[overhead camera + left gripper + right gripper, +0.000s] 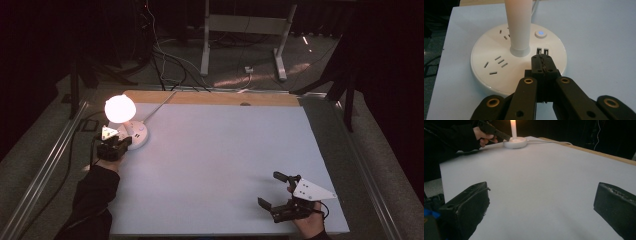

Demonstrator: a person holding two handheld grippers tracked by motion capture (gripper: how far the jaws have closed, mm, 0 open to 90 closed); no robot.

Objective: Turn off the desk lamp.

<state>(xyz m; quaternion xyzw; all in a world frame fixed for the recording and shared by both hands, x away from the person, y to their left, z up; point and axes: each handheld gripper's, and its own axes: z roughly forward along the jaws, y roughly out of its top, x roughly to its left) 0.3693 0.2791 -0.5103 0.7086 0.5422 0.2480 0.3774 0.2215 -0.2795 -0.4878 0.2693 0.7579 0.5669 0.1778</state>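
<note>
Right claw (pixel 276 191): released, jaws wide apart, lower right of the high view.
Left claw (pixel 541 61): clenched, empty, tips over the lamp base (pixel 486 52), upper left.
Desk (pixel 225 150): white.
Lamp (pixel 120 108): lit.

Lamp stem (pixel 519 25) cut off at top edge; left gripper's fingers (pixel 541 63) hide base's (pixel 489 57) front.
</note>
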